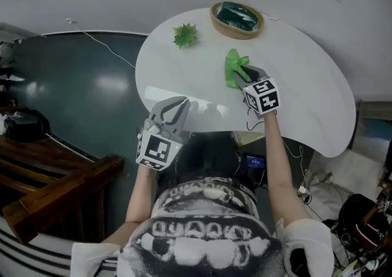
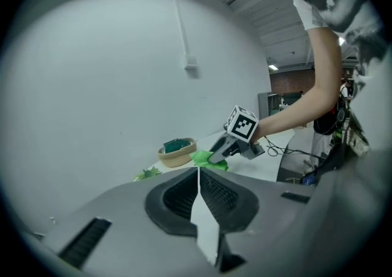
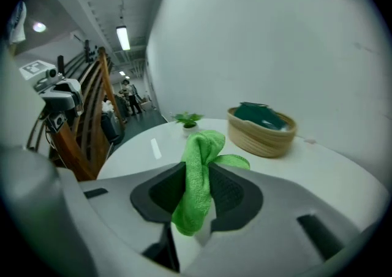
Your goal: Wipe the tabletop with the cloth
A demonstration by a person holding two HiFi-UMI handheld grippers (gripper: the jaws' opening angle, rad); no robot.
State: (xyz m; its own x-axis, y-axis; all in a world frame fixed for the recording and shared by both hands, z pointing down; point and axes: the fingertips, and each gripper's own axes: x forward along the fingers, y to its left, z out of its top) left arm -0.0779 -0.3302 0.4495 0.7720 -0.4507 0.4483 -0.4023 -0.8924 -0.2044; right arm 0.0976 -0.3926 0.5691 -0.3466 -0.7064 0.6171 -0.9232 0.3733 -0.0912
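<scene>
The white round tabletop (image 1: 306, 86) filled the head view. At its 7 o'clock edge the left gripper (image 1: 177, 104) hung with jaws pressed together on nothing. The right gripper (image 1: 244, 72) near the centre pinched the cloth (image 1: 233, 64). A woven basket (image 1: 237, 19) sat at 12 o'clock. The cloth was bright green and fuzzy, bunched into a thick fold with one loose flap, and touched the tabletop. A small plant (image 1: 184, 35) stood at 10 o'clock.

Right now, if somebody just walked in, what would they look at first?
The bright green cloth jumps out first. It is pinched in the jaws of the right gripper, near the middle of the round white table. Beyond it, by the table's far edge, sit a woven basket and a little green plant.
</scene>
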